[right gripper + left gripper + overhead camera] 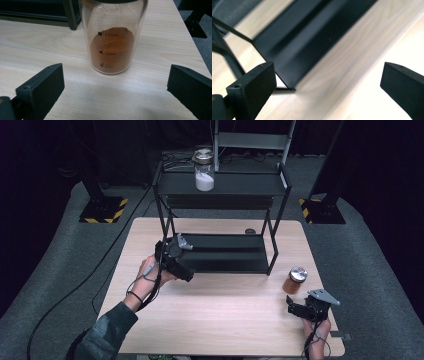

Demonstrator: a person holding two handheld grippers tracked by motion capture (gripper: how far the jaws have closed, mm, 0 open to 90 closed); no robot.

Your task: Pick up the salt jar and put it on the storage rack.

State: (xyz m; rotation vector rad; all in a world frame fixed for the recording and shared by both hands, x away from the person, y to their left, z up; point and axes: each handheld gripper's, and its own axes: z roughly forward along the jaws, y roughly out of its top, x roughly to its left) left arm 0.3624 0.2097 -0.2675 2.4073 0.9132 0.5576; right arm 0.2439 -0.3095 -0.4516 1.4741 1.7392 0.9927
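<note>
A glass jar of orange-brown powder [295, 280] [113, 42] with a metal lid stands upright on the wooden table [220, 320] at the right. My right gripper [296, 309] [115, 90] is just short of it, open, jaws wide apart with the jar ahead between them. A second jar holding white powder [204, 170] stands on the top shelf of the black two-tier rack [220, 187]. My left gripper [176, 257] [327, 85] hovers open at the front left corner of the rack's lower shelf [312, 37], holding nothing.
The rack occupies the table's middle rear; its thin legs [274, 245] stand near the orange jar. A small dark round object [250, 231] lies on the table behind the rack. Black stands with yellow-striped bases [102, 210] sit on the grey floor beyond.
</note>
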